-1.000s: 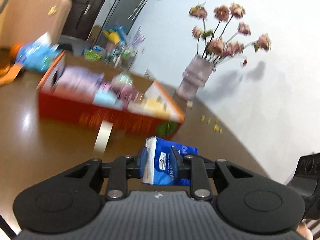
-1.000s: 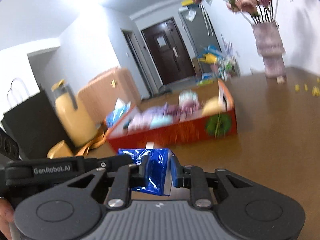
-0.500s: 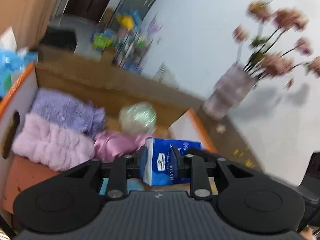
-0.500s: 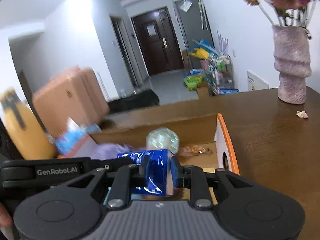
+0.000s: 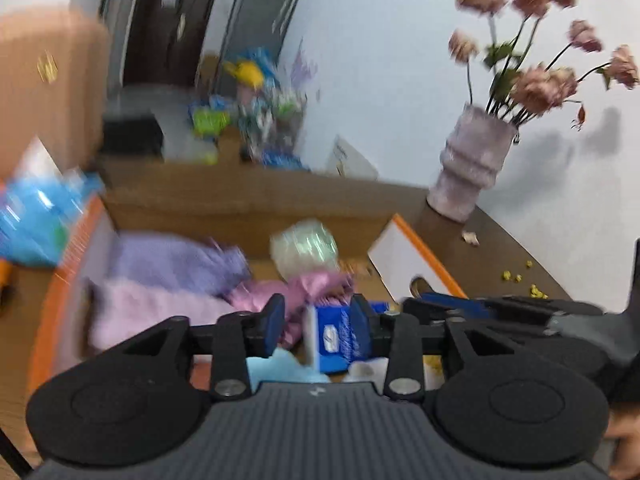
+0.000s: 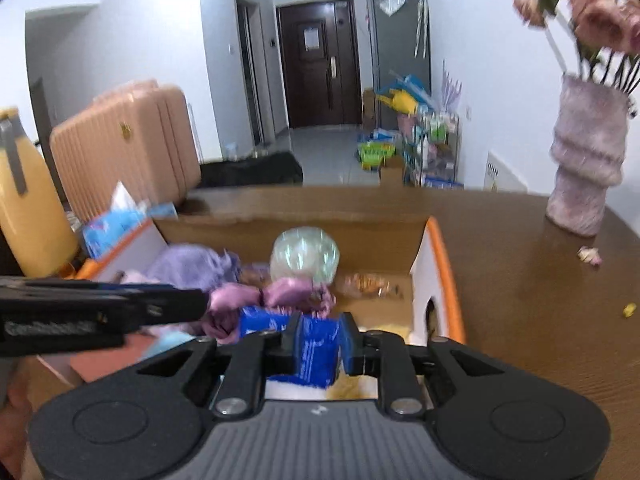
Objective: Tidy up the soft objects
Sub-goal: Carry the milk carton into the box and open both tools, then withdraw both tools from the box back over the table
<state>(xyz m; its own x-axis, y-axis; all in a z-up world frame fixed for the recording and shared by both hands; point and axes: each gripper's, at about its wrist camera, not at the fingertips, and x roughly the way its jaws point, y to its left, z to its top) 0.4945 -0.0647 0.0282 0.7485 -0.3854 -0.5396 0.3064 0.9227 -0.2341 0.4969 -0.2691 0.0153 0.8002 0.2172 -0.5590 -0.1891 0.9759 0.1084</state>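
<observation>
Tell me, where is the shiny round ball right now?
The shiny ball sits inside the orange box near its back wall, just behind the pink cloth and right of the purple fluffy cloth.

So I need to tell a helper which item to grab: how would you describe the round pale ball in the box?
On the brown table stands an orange-edged cardboard box. Against its far wall, near the middle, sits a translucent pale-green ball. It is the only round, glossy thing there: its neighbours are purple fluffy cloths and a pink satin bow.
</observation>
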